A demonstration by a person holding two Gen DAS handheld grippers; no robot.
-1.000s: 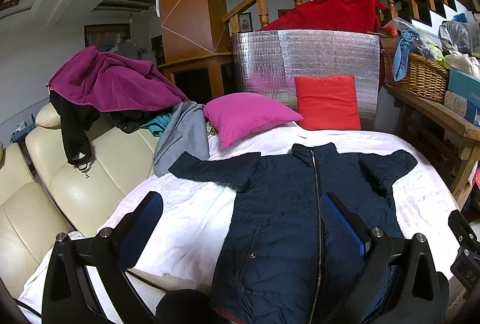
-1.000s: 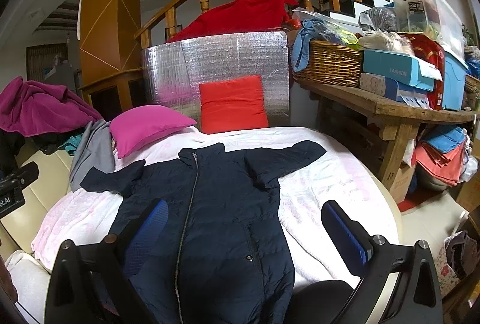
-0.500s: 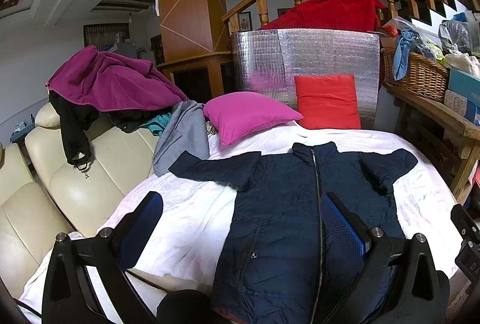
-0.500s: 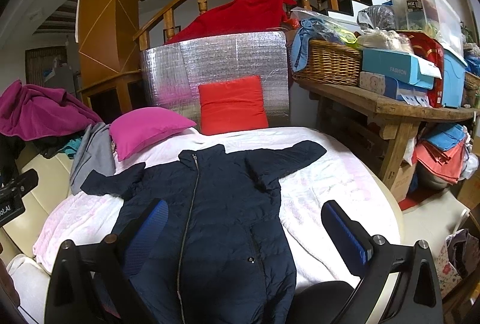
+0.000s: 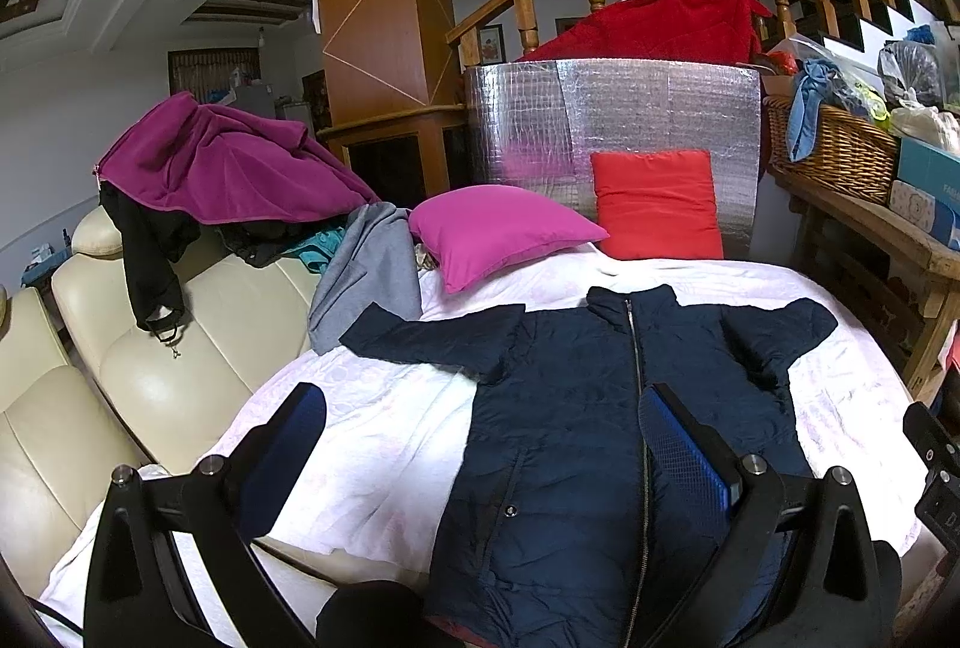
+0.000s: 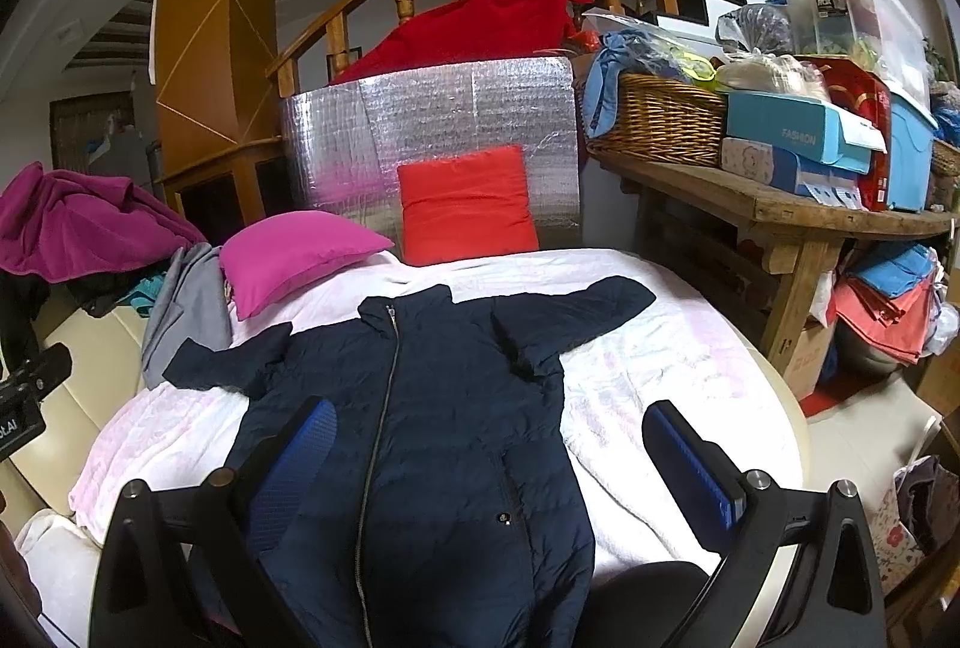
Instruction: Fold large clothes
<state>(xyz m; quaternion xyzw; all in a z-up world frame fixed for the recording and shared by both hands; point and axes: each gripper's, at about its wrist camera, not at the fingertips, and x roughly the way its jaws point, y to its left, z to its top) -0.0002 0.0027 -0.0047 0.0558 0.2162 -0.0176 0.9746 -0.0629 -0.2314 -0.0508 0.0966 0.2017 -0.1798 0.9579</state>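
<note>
bed (image 5: 372, 438): pale pink-white cover | navy jacket (image 5: 576, 444): spread flat, zipped, sleeves out | magenta pillow (image 5: 498, 231), red pillow (image 5: 657, 204): at far end | grey garment (image 5: 369, 282): draped over left edge

Dark blue jacket (image 5: 606, 420) lay flat and zipped on a white bed (image 5: 384, 426), sleeves spread out, left gripper (image 5: 480, 444) above it with fingers (image 5: 684, 450) wide apart, pink pillow (image 5: 498, 231) and red pillow (image 5: 657, 204) behind, cream sofa (image 5: 180, 360) beside the bed.
</note>
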